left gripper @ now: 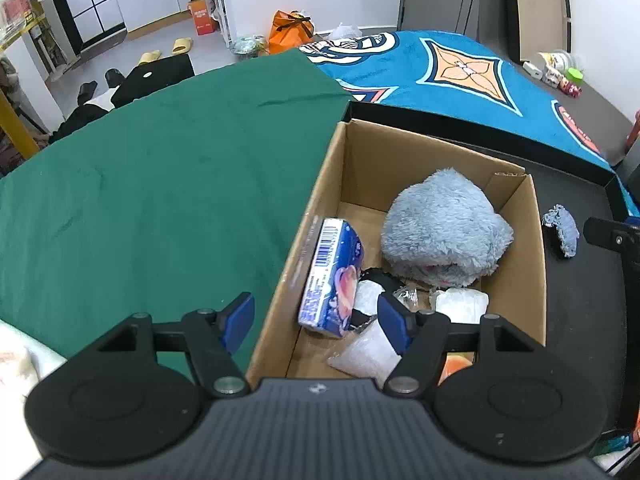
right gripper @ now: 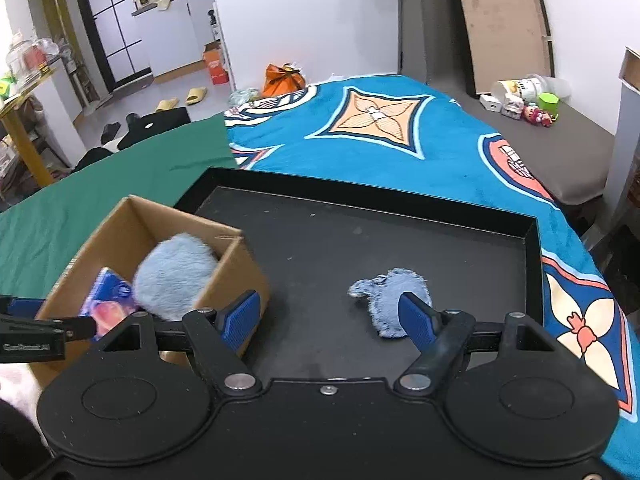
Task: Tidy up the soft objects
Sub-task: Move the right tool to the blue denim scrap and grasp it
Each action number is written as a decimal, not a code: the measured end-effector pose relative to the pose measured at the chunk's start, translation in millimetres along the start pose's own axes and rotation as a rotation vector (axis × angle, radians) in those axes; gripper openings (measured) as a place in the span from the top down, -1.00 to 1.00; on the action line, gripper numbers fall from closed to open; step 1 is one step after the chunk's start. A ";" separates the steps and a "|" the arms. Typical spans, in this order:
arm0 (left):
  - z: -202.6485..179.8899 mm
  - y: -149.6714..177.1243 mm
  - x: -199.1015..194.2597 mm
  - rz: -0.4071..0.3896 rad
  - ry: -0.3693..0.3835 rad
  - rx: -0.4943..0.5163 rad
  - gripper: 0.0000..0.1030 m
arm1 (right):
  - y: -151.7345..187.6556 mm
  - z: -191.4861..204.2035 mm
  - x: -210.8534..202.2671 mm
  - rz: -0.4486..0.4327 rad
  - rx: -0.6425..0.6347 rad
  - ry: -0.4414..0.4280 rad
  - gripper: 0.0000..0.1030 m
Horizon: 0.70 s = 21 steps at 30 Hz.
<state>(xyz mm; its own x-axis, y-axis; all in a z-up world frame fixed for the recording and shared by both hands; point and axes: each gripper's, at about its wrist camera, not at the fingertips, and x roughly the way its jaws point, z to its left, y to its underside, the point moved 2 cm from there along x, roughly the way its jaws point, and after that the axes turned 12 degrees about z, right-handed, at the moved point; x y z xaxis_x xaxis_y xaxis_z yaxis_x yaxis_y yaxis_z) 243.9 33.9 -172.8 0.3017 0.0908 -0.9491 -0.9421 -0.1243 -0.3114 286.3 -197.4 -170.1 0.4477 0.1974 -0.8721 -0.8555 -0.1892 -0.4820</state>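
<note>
So my left gripper (left gripper: 316, 318) is hanging over the near left corner of the cardboard box (left gripper: 536, 248), jaws apart with nothing pinched – the blue tissue pack (left gripper: 332, 276) sits loose between them, leaning on the box's left wall beside the fluffy blue plush (left gripper: 444, 228) and some clear plastic packets (left gripper: 366, 350). My right gripper (right gripper: 330, 318) is wide open and empty too, above the black tray (right gripper: 360, 220), with the blue fuzzy cloth (right gripper: 384, 300) lying just past its right finger. Worry from here: that cloth is flat and floppy, so I could easily pinch just an edge and have it slip out on the way to the box – or clip the box wall with my left finger.
</note>
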 end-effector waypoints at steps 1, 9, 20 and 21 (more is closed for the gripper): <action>-3.2 -1.1 1.3 0.002 -0.011 0.007 -0.29 | 1.1 -3.1 3.5 -0.001 0.005 -0.002 -0.45; -21.9 -9.8 11.8 0.008 -0.087 0.051 -0.37 | 9.0 -21.1 28.0 0.008 0.031 -0.018 -0.43; -35.1 -20.5 24.4 0.043 -0.182 0.061 -0.42 | 6.5 -36.0 63.4 0.028 0.042 0.012 -0.20; -36.0 -21.4 25.3 0.046 -0.188 0.061 -0.43 | 6.4 -36.8 65.1 0.027 0.043 0.013 -0.17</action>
<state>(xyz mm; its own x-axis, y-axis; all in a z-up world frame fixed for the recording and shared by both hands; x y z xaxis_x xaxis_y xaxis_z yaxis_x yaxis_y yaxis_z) 276.9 3.3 -191.9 0.2307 0.2703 -0.9347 -0.9631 -0.0733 -0.2589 319.6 -221.1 -233.1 0.4270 0.1800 -0.8861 -0.8777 -0.1533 -0.4541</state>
